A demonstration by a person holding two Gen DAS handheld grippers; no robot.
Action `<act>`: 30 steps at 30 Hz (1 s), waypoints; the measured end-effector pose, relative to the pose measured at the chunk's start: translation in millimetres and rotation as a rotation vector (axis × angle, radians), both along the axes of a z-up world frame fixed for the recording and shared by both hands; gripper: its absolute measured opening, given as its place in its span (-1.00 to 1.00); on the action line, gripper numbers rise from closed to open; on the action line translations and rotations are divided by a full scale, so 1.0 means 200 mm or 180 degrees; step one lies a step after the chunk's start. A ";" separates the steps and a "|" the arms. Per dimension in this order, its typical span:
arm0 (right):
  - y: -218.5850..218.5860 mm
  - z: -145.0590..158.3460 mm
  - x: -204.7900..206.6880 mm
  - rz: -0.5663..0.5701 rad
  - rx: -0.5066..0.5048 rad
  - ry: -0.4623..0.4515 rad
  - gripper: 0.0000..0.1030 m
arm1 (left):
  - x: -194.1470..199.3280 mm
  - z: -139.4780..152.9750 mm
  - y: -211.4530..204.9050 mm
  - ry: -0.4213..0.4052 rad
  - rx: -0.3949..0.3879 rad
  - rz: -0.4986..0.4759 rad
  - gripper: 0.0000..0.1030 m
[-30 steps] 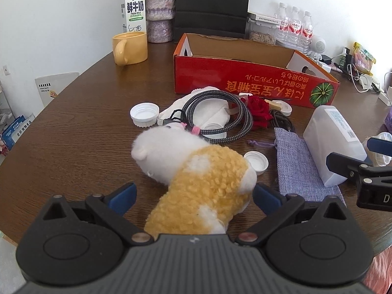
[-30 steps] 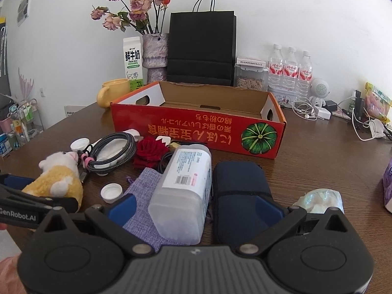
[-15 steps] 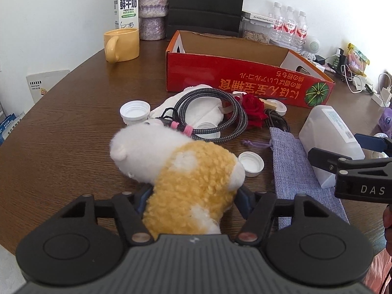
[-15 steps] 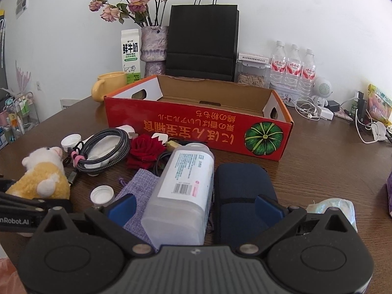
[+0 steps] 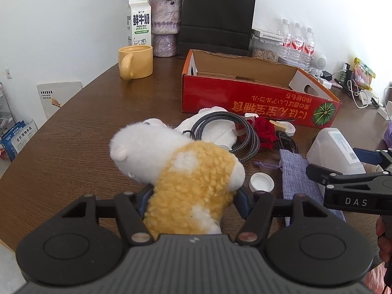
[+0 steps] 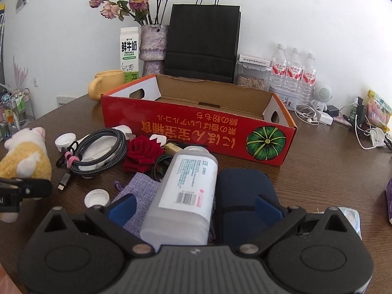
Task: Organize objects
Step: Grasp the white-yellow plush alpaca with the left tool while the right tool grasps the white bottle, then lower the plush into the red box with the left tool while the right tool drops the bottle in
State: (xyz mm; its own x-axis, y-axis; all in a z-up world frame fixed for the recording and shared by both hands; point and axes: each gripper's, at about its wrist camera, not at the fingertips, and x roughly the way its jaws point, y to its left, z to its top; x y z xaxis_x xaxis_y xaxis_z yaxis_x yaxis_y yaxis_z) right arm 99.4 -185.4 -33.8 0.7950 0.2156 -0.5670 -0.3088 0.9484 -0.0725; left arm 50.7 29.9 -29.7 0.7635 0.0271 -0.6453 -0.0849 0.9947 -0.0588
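Observation:
My left gripper [image 5: 193, 196] is shut on a yellow and white plush toy [image 5: 178, 169] and holds it above the table; the toy also shows at the left in the right wrist view [image 6: 24, 154]. My right gripper [image 6: 194, 207] is open around the base of a translucent plastic bottle [image 6: 186, 193] that lies on the table, with a dark blue case [image 6: 242, 191] beside it. The open red cardboard box [image 5: 257, 100] stands behind the clutter and looks empty.
On the brown table [image 5: 85, 134] lie a coiled braided cable [image 6: 100, 149], a red rose [image 6: 142, 152], a purple cloth pouch [image 5: 299, 178] and white caps [image 5: 261, 182]. A yellow mug [image 5: 134, 61], milk carton, vase, black bag and water bottles [image 6: 291, 71] stand at the back.
My left gripper closed on the plush toy and lifted it up off the table. My right gripper stayed open and moved slightly forward over the bottle.

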 end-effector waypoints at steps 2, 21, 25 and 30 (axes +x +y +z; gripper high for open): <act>0.01 -0.01 0.01 0.0007 -0.0009 0.0008 0.78 | 0.00 0.01 0.01 -0.0017 0.0000 0.0017 0.27; -0.05 0.05 -0.01 0.0082 0.0191 -0.0149 -0.19 | 0.01 0.08 0.03 -0.0158 0.0023 0.0031 0.27; -0.06 0.11 -0.01 0.0100 0.0244 -0.0244 -0.19 | 0.06 0.12 0.01 -0.0231 0.0038 -0.0002 0.27; -0.06 0.19 0.04 0.0132 0.0315 -0.0380 -0.19 | 0.15 0.18 -0.01 -0.0324 0.0047 -0.0045 0.27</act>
State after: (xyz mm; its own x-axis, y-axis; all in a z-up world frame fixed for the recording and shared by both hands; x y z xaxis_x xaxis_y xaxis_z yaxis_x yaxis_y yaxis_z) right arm 106.6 -197.7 3.8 0.8447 0.2997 -0.4434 -0.3427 0.9393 -0.0180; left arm 81.0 27.7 6.9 0.8255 0.0248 -0.5639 -0.0652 0.9965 -0.0516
